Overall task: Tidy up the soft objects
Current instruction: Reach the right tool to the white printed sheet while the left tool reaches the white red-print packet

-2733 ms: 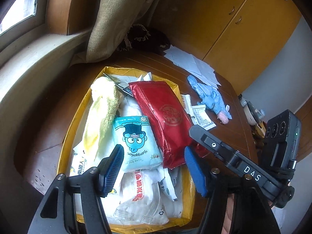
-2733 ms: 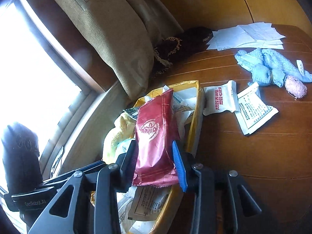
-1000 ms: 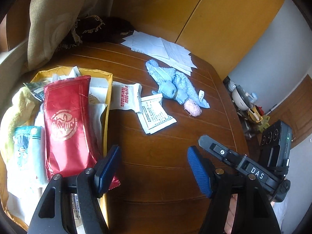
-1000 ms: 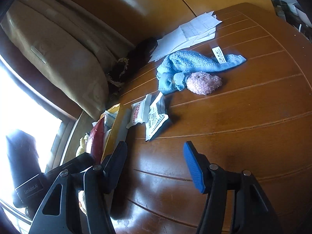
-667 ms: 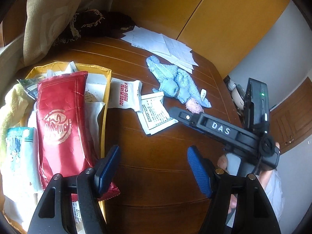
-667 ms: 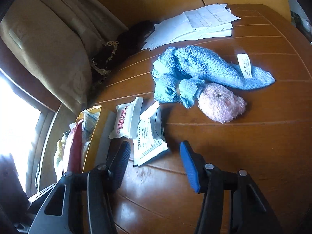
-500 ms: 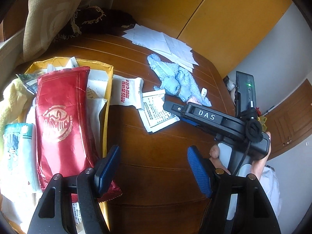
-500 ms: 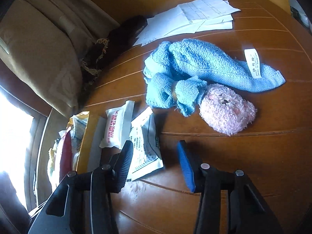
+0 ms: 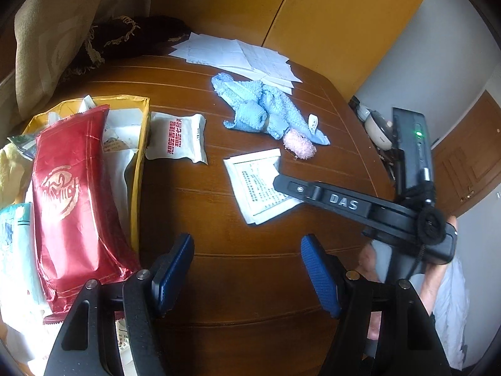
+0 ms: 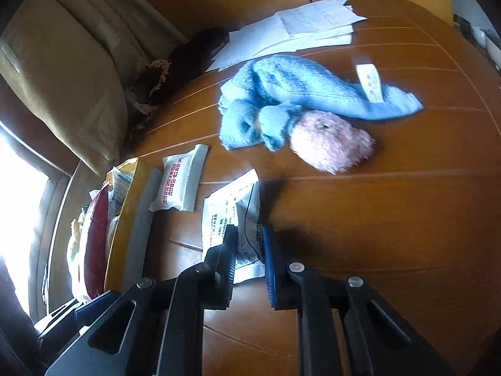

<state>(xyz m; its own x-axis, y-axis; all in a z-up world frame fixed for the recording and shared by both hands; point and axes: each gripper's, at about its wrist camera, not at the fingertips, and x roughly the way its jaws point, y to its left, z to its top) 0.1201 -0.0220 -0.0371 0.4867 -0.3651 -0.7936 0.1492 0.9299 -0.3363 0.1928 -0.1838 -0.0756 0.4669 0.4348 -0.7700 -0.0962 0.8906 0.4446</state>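
A flat white printed packet (image 10: 225,210) lies on the brown table, and the jaws of my right gripper (image 10: 249,250) are closing with its raised right edge pinched between the blue pads. In the left wrist view the right gripper (image 9: 277,181) reaches over that packet (image 9: 256,185). My left gripper (image 9: 247,269) hangs open above bare wood with nothing between its fingers. Beyond lie a white packet with red lettering (image 9: 177,138), a blue knitted cloth (image 10: 297,94) and a pink fluffy ball (image 10: 332,144). A yellow box (image 9: 139,169) at the left holds a red bag (image 9: 69,188) and other packets.
Loose paper sheets (image 9: 241,56) lie at the table's far side beside a dark fringed cloth (image 9: 134,37) and a beige curtain (image 9: 47,31). Yellow cabinet doors (image 9: 328,15) stand behind. The table's rounded edge (image 9: 369,156) runs along the right.
My right gripper has come forward and down to the printed packet, and its jaws have gone from wide open to closed around the packet's edge. The left gripper stayed open and drifted slightly.
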